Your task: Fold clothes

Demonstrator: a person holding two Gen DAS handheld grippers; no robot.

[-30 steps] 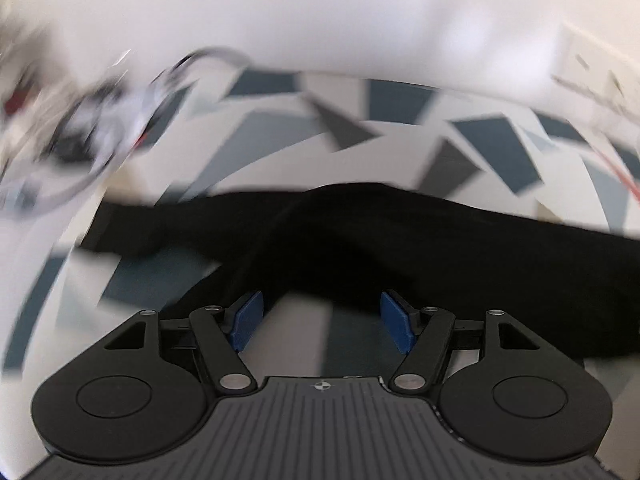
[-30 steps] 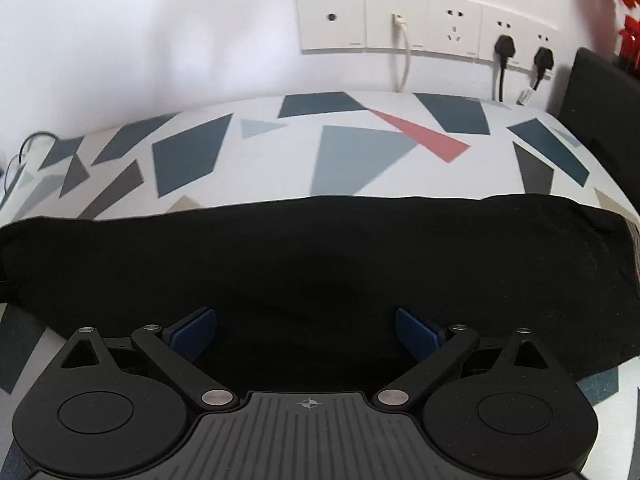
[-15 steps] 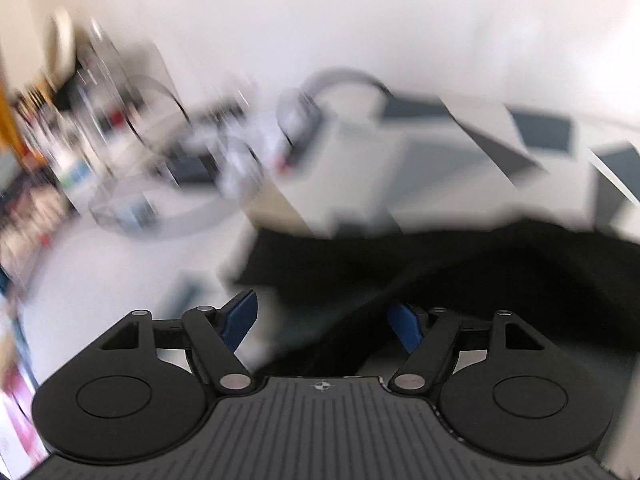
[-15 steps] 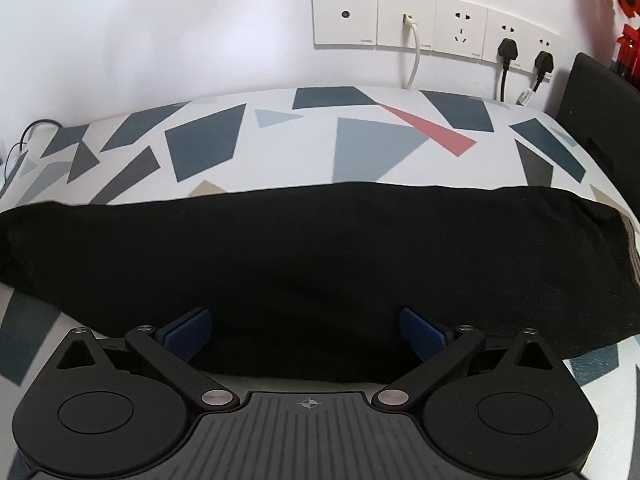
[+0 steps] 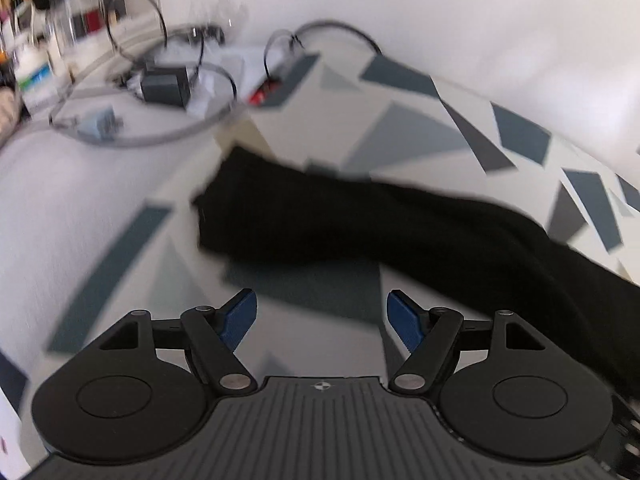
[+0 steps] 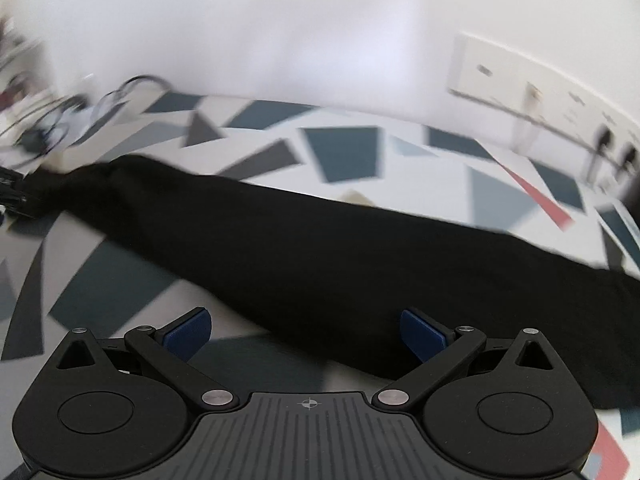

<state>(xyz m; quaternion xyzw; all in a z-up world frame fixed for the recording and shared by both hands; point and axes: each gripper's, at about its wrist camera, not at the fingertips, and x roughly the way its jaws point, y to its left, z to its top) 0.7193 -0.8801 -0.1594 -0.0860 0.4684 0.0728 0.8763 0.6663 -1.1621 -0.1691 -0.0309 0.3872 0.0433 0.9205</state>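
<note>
ok so from my end both views are pretty smeary, but the black garment (image 5: 360, 220) is lying as one long narrow band across the table (image 5: 404, 136) with the grey and blue shard pattern. My left gripper (image 5: 322, 316) is spread wide with nothing between the blue pads (image 5: 240, 314), sitting just short of the cloth's near edge, close to its left end. My right gripper (image 6: 306, 334) is spread too, and the garment (image 6: 320, 248) runs between its pads, though I can't tell if it's touching. Cables (image 5: 160, 80) and a dark box are piled at the far left, wall sockets (image 6: 532, 92) at the far right
</note>
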